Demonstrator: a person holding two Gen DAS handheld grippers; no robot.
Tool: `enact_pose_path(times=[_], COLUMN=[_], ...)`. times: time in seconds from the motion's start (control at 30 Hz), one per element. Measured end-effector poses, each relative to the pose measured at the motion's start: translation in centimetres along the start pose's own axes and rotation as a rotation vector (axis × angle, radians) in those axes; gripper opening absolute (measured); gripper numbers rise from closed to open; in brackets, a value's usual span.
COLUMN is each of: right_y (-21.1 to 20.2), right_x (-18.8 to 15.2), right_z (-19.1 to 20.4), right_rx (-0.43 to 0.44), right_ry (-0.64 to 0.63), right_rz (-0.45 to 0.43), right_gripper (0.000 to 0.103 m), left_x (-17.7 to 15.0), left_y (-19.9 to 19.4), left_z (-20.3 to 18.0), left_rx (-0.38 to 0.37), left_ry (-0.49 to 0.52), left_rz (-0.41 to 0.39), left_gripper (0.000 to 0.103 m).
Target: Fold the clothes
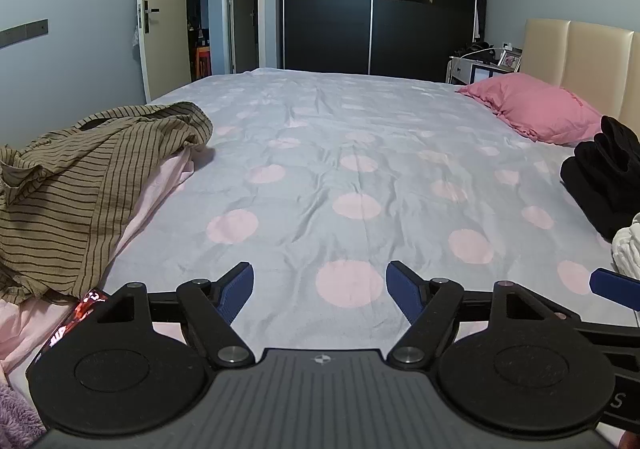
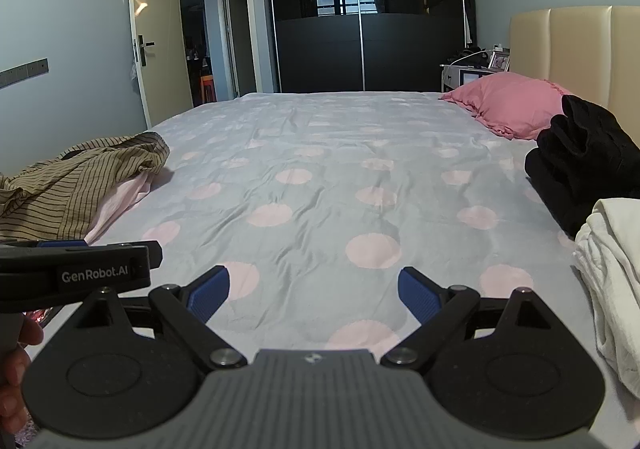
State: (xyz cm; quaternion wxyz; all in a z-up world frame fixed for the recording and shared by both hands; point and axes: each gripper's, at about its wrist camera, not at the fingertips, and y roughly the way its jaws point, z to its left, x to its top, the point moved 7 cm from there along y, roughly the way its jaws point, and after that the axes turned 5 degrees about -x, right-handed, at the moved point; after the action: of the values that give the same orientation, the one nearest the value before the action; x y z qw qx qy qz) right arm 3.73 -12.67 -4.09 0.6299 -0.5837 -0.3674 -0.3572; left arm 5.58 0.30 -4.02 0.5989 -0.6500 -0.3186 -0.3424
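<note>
Both the left gripper [image 1: 320,283] and right gripper [image 2: 314,287] hover empty with jaws apart over the spotted bedsheet [image 1: 340,169], the unfolded striped shirt [image 1: 80,177] heaped well left; risk: pinching the pink garment [image 1: 160,193] beneath it.

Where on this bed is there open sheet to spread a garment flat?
The middle of the grey pink-dotted bedsheet is bare, from the grippers to the far edge. The left edge holds the striped brown shirt over pink cloth; the right holds the pink pillow, black clothes and white cloth.
</note>
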Motion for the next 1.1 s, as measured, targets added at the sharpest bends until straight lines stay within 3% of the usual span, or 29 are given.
enact_pose_path(times=[1.1], right_y=[-0.02], right_x=[-0.07], right_z=[0.21], right_rx=[0.003], right_ry=[-0.004], right_rz=[0.003], right_gripper=[0.093], left_x=[-0.11], left_y=[0.17], left_z=[0.08], left_rx=[-0.005], left_ry=[0.001], left_rz=[0.020], left_gripper=[0.069])
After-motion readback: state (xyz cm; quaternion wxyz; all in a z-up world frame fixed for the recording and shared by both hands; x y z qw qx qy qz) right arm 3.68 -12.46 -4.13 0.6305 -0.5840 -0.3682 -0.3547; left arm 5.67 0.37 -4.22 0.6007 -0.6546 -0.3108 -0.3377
